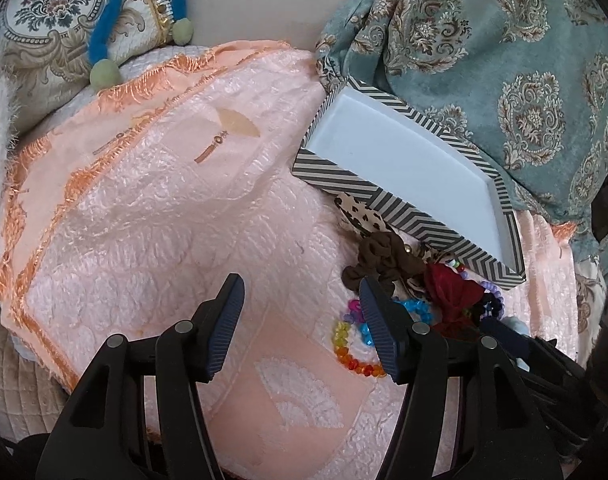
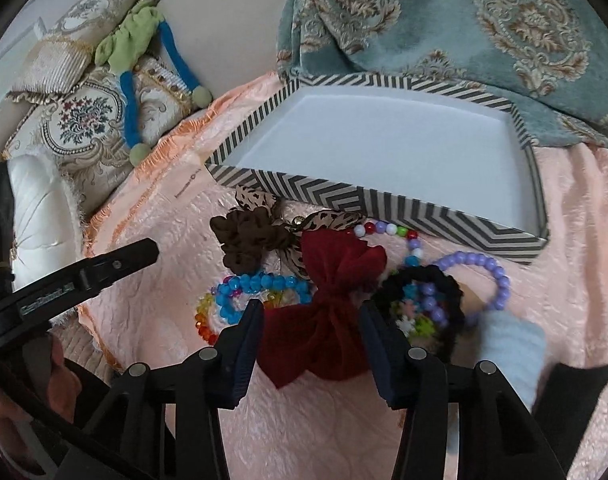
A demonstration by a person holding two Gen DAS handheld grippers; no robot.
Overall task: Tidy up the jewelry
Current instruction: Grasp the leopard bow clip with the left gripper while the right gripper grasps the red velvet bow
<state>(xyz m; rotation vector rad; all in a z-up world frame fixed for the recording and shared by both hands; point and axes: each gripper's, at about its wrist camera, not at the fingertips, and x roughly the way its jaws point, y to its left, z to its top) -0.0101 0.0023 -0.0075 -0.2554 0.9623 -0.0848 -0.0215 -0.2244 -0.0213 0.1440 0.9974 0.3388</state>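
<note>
Left gripper [image 1: 302, 312] hovers over pink bedspread [image 1: 152, 216], jaws spread wide, nothing between them; rainbow bead bracelet [image 1: 353, 354] lies just beside its right finger; right gripper [image 2: 311, 322] straddles dark red velvet bow [image 2: 327, 312], jaws partly closed, pads seemingly touching fabric, grip unclear; brown scrunchie [image 2: 244, 242], blue [image 2: 260, 282] and lilac bracelets [image 2: 479, 276] heaped near empty chevron-striped box [image 2: 383, 148].

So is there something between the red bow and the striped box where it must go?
Yes. The brown scrunchie, the leopard ribbon and a bead string lie between the red bow and the near wall of the striped box. Lifted over them, nothing blocks; the box is empty.
</note>
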